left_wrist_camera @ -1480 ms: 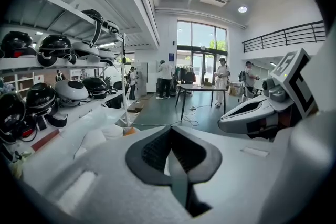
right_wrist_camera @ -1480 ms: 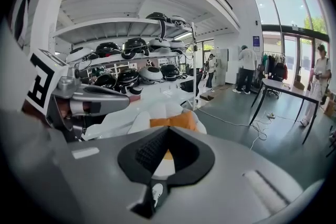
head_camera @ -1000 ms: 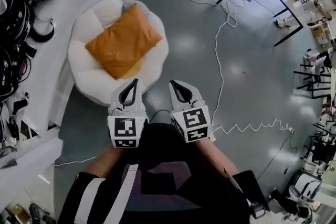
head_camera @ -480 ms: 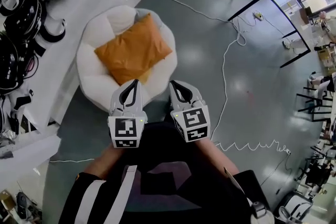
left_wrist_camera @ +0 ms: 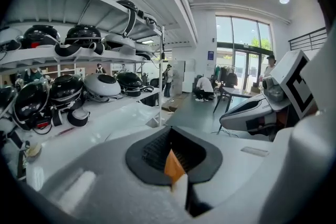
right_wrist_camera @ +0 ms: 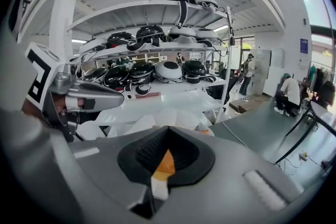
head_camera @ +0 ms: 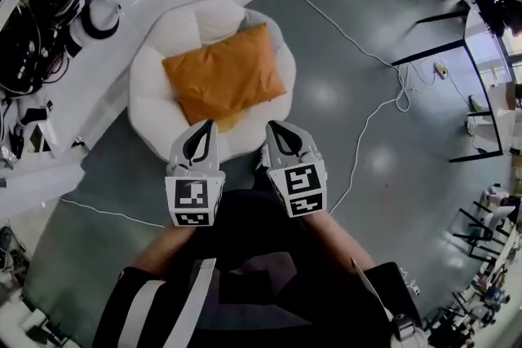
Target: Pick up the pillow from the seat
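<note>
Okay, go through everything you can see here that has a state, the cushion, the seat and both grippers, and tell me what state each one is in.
Orange rectangular fabric pillow: lying flat on the seat, not gripped or touched.
White round padded seat: standing on the grey floor, holding the pillow.
Left gripper: shut, empty, short of the pillow.
Right gripper: shut, empty, short of the pillow.

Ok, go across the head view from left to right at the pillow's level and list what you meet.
Black headgear on the white shelf → orange pillow → white cable → black table frame.
</note>
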Available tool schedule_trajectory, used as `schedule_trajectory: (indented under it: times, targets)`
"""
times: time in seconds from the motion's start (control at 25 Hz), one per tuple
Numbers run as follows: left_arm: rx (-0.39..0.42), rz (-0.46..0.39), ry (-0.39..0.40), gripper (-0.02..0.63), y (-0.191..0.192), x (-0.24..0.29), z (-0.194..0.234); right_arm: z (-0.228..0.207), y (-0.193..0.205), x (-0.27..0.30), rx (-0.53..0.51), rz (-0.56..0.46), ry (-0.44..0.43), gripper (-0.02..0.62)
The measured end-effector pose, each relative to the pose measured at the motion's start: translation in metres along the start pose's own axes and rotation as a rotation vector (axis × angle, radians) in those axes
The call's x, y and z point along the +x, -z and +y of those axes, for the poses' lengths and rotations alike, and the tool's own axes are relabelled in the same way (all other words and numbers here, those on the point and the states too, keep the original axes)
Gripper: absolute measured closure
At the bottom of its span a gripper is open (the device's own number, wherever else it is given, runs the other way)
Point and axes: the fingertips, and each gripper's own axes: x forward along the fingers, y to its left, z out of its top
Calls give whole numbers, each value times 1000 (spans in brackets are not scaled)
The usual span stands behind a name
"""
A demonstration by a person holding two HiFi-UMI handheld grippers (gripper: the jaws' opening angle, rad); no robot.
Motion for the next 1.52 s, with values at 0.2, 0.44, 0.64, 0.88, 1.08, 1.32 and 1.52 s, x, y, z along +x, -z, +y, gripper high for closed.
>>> schedule_trajectory:
  times: [0.2, 0.44, 0.64, 0.88, 1.08, 1.32, 1.52]
  targets:
    - [-43, 57, -116, 601, 10, 25, -2, -35, 6, 24, -29, 35, -88, 592]
    - [-99, 95, -230, 601, 26, 52, 7, -64, 22, 61, -57, 87, -158, 592]
    - [-147, 142, -309, 601, 57, 58, 18, -74, 37, 88, -108, 132, -188, 592]
    - [-172, 169, -326, 601, 85, 80, 36, -78, 50, 123, -121, 164, -182, 592]
    - [-202, 198, -330, 601, 117, 105, 56, -84, 71, 156, -99, 209, -164, 592]
    - [-229, 263, -314, 600, 168, 137, 77, -90, 116, 204, -85, 294, -137, 591]
    - [-254, 312, -311, 600, 214, 163, 95, -90, 160, 242, -58, 366, -140, 503]
